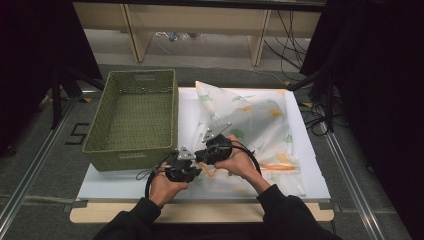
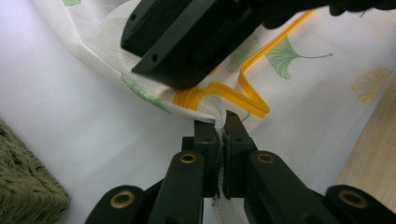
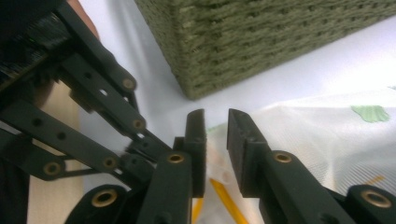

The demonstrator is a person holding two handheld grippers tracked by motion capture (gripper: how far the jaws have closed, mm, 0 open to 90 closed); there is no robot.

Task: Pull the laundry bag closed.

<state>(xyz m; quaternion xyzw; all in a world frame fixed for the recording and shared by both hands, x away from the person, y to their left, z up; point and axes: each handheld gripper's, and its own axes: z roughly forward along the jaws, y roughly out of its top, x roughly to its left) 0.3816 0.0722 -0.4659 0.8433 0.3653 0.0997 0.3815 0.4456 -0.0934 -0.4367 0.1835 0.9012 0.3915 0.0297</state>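
From the high view, the bag (image 1: 250,127) lay on the white table (image 1: 310,170), just right of the green basket (image 1: 135,117). Both grippers met at its near left corner, the left gripper (image 1: 192,167) just below the right gripper (image 1: 212,145). A "5" (image 1: 77,134) marked the floor.

In the left gripper view, the fingers (image 2: 236,130) were clamped on the bag's edge beside its orange zip (image 2: 233,95).

In the right gripper view, the fingers (image 3: 196,135) stood apart over the bag (image 3: 317,140), the basket (image 3: 261,42) close ahead.

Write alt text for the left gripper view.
The left gripper is shut on the white edge of a leaf-printed mesh bag with an orange zipper, while the right gripper hovers close above it.
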